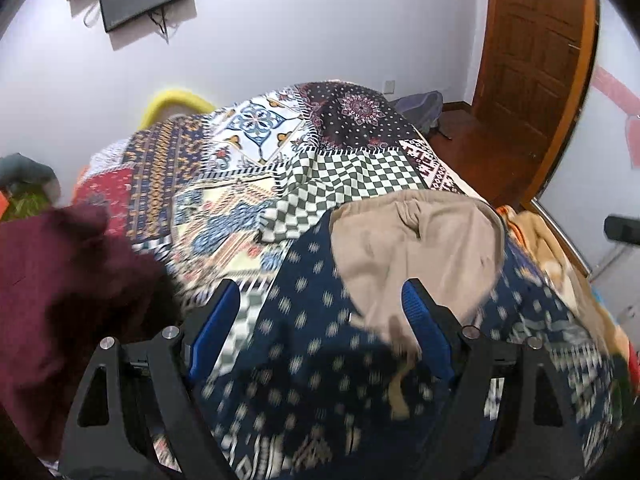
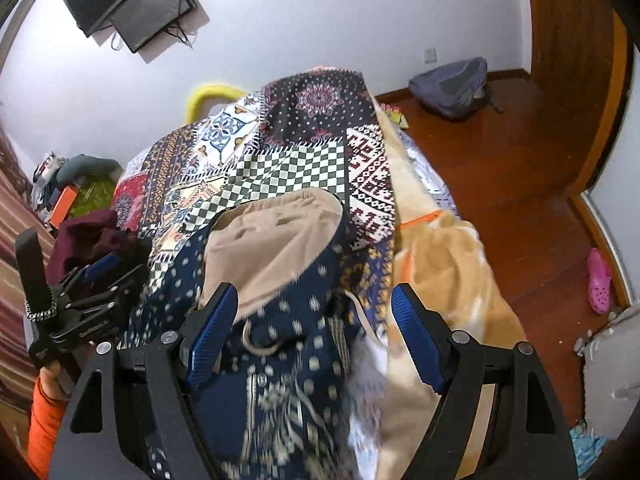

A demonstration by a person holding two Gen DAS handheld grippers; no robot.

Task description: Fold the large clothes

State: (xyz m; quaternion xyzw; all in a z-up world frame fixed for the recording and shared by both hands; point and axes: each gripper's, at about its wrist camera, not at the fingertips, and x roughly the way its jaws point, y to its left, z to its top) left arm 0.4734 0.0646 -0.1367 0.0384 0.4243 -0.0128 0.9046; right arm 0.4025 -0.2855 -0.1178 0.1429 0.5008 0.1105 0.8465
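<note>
I see the beige garment (image 1: 416, 252) spread on the patchwork bedspread (image 1: 248, 168), right of centre in the left wrist view, its lower edge running down against the right blue pad of my left gripper (image 1: 326, 328). That gripper's jaws stand wide apart with nothing clamped; dark blue dotted cloth fills the gap between them. In the right wrist view the garment sits at centre, its lower hem just above and beside the left pad of my right gripper (image 2: 316, 332), whose jaws also stand apart and empty. A drawstring loop (image 2: 260, 340) lies between those fingers. A maroon cloth heap (image 1: 68, 304) crowds the left edge. A tan blanket (image 2: 440, 280) drapes the bed's right side. A television (image 2: 136, 4) hangs upper left; a grey bag (image 2: 452, 84) rests on the wooden floor (image 2: 500, 184) upper right, a pink shoe (image 2: 599, 282) at far right.
</note>
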